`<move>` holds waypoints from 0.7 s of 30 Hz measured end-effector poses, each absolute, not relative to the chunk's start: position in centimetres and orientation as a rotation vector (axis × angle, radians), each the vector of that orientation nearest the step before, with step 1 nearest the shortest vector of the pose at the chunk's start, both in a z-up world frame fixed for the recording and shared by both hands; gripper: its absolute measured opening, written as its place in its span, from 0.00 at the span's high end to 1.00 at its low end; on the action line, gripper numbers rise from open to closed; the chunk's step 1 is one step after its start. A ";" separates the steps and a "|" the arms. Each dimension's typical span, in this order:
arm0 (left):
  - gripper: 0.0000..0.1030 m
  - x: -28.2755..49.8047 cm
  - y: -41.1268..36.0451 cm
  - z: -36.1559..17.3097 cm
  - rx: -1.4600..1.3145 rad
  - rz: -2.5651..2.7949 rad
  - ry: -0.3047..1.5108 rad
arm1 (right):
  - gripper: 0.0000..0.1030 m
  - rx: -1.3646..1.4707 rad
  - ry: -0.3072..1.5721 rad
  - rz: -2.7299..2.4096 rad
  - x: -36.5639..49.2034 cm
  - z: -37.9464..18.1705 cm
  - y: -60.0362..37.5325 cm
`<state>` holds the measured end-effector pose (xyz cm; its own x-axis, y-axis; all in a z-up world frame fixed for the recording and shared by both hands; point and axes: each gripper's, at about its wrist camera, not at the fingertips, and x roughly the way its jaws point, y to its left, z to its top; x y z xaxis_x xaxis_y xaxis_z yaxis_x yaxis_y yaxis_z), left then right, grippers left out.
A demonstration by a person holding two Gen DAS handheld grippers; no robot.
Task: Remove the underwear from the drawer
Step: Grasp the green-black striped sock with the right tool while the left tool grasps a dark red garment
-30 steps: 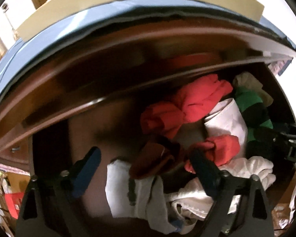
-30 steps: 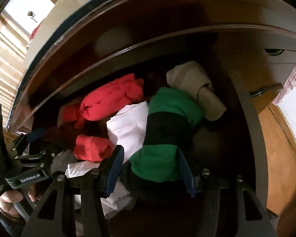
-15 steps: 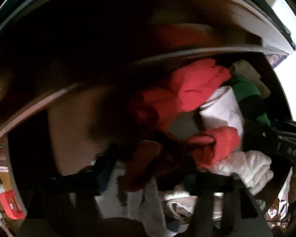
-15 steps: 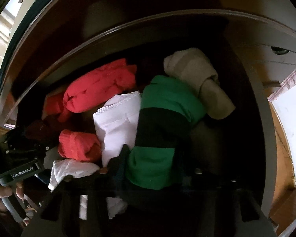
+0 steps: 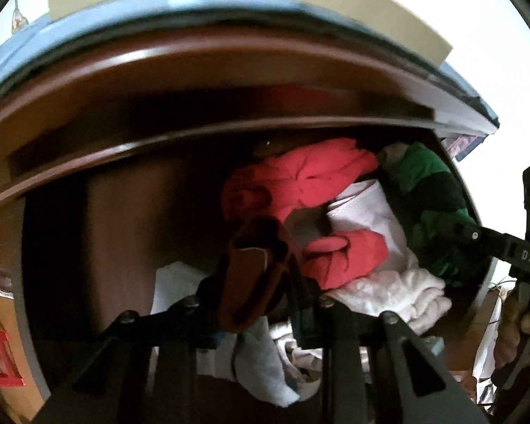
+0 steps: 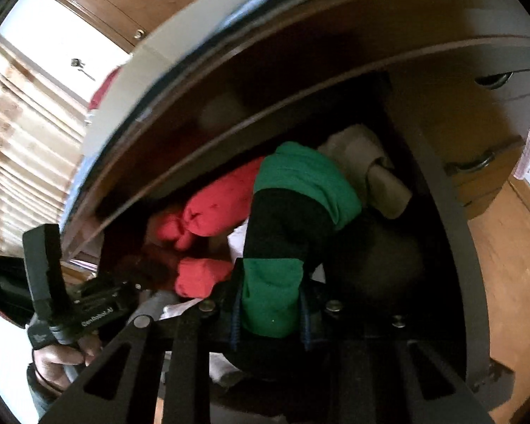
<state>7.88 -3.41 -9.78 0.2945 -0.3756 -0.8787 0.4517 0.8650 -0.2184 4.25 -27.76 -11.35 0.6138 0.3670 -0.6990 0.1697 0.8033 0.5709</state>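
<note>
Bedroom corner: pale slatted blinds, wooden floor, a dark wooden dresser with its top drawer (image 6: 452, 212) pulled out and stuffed with rolled and crumpled clothing

- The underwear pieces being taken sit at the near edge of the heap. The green-and-black garment (image 6: 275, 243) is pinched at its near end by the right gripper (image 6: 270, 314) — blue-edged pads pressing both sides, jaws having just drawn in around it. It looks lifted a little, its far end draped toward the pile
- The brown garment (image 5: 251, 275) is caught in the left gripper (image 5: 256, 295), whose jaws have likewise just been closing; the cloth bunches up between the dark fingers, still low over the drawer
- Around them: a large red roll (image 5: 307, 173) near the back, a small red bundle (image 5: 342, 254) beside the brown piece, a white folded piece (image 5: 367, 208) between the reds and the green, white fluffy fabric (image 5: 395, 293) in front, a beige roll (image 6: 367, 169) at the far right corner
- A hand (image 6: 58, 357) wraps the left gripper's handle at the edge of the right view

Progress, as I judge it: both grips made, removal barely begun. Neither piece has cleared the drawer front; the lift out and away is left, and a trailing fold might drag a neighbour along
</note>
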 end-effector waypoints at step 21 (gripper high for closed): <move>0.75 3.2 0.5 -4.5 -0.058 -0.565 0.994 | 0.73 0.743 0.763 0.155 0.5 -9.4 -28.8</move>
<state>3.20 0.46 -4.53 0.4150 -0.4750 -0.7760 0.4237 0.8557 -0.2971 0.45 -28.77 -9.39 0.7248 0.3839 -0.5721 0.1308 0.7386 0.6614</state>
